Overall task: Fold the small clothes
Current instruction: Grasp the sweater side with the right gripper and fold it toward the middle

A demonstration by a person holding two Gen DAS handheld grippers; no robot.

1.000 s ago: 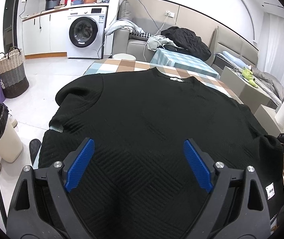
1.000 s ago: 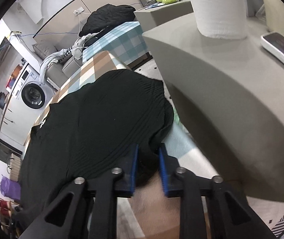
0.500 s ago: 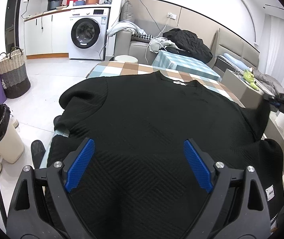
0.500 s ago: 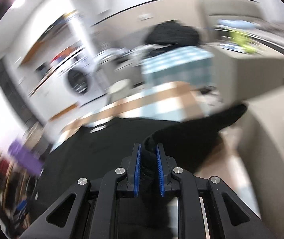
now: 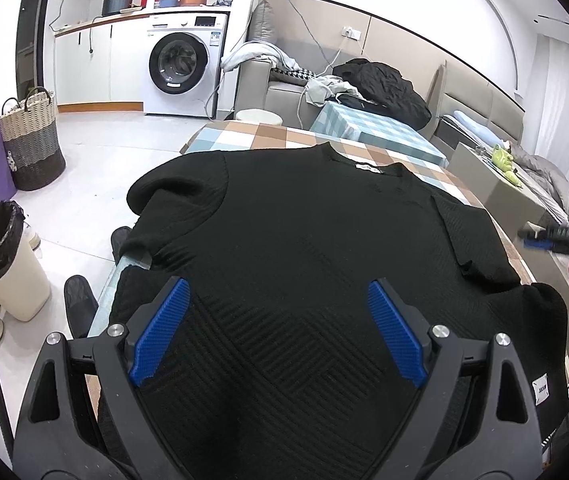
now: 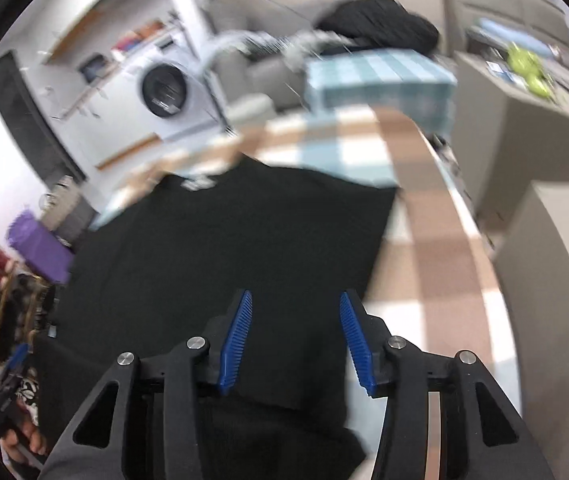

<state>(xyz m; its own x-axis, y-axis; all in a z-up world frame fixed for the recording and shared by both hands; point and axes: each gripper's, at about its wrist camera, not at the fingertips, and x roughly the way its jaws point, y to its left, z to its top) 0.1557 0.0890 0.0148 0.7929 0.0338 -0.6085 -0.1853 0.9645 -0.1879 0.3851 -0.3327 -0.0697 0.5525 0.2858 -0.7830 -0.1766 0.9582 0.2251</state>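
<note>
1. Since I'm only parking my left claw (image 5: 280, 332) over the lower half of the black sweater (image 5: 304, 248), it hangs spread wide with nothing between the pads, ready for whatever comes next. The sweater lies flat and face-down-looking on the checkered bench (image 5: 252, 136), collar at the far end, so the body is laid out for folding.
2. Same view: the sleeve (image 5: 476, 240) on the right side lies folded in across the body, I'd guess so the width gets narrower before the lengthwise fold. The left sleeve bunches at the far left edge, not folded in yet. My right claw (image 5: 544, 236) shows at the right edge, off the cloth.
3. Right wrist view, pretty blurry: my right claw (image 6: 296, 340) is opening, blue pads apart, sweater (image 6: 224, 248) below them but nothing pinched. Looks to me like a let-go so that sleeve sits where it lies.
4. Next I'd reckon the left sleeve needs the same treatment.
</note>
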